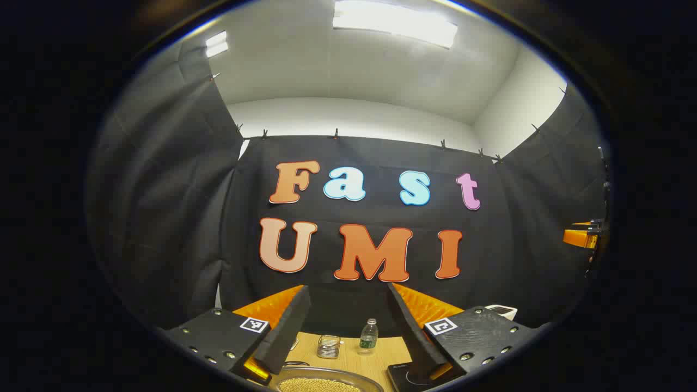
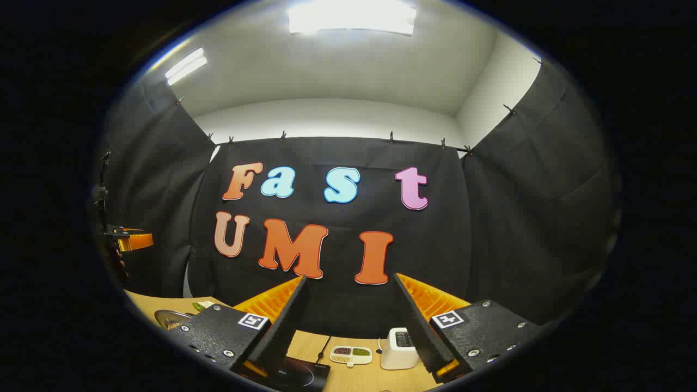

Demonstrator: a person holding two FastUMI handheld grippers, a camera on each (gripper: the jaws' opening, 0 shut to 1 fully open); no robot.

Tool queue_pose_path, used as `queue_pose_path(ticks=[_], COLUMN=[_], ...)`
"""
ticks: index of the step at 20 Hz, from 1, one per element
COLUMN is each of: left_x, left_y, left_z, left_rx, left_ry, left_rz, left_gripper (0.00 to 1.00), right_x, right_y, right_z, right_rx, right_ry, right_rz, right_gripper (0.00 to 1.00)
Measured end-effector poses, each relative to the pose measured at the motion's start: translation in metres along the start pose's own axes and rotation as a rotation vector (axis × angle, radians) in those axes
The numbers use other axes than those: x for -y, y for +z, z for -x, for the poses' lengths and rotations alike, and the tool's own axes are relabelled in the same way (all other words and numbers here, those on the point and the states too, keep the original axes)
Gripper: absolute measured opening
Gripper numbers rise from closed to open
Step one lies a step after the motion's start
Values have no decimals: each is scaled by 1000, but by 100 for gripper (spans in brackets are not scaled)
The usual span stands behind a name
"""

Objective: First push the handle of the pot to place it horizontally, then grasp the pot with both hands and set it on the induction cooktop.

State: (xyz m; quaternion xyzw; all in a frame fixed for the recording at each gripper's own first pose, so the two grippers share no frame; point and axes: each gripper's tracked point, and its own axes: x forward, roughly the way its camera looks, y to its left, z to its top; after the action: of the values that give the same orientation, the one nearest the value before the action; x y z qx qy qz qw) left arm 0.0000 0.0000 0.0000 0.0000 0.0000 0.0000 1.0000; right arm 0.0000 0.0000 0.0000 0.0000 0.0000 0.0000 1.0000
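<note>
Clearly nothing has begun: the left gripper (image 1: 348, 332) hangs above the surface (image 1: 348, 356) with its 2 fingers (image 1: 286, 329) spread wide and empty, and the right gripper (image 2: 348, 326) likewise, fingers (image 2: 283, 326) apart, gripping nothing. The pot (image 1: 326, 381), filled with pale grains, sits just left of the induction cooktop (image 1: 408, 375); its handle I cannot make out. Pushing the handle, the 2-handed grasp and the transfer all seem left to do.
</note>
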Motion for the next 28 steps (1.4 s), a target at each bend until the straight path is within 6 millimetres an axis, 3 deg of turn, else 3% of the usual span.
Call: queue_pose_path(ticks=[17, 28], left_x=[-6, 11], left_y=[-10, -32], left_z=[-1, -5], left_rx=[-25, -124], left_ry=[-3, -64], left_rz=[18, 5], left_gripper=[88, 88], right_x=[-5, 2], right_y=[-6, -22], right_z=[-5, -4], right_rx=[-11, -28], right_ry=[9, 3], right_rz=[3, -12], right_gripper=[94, 94])
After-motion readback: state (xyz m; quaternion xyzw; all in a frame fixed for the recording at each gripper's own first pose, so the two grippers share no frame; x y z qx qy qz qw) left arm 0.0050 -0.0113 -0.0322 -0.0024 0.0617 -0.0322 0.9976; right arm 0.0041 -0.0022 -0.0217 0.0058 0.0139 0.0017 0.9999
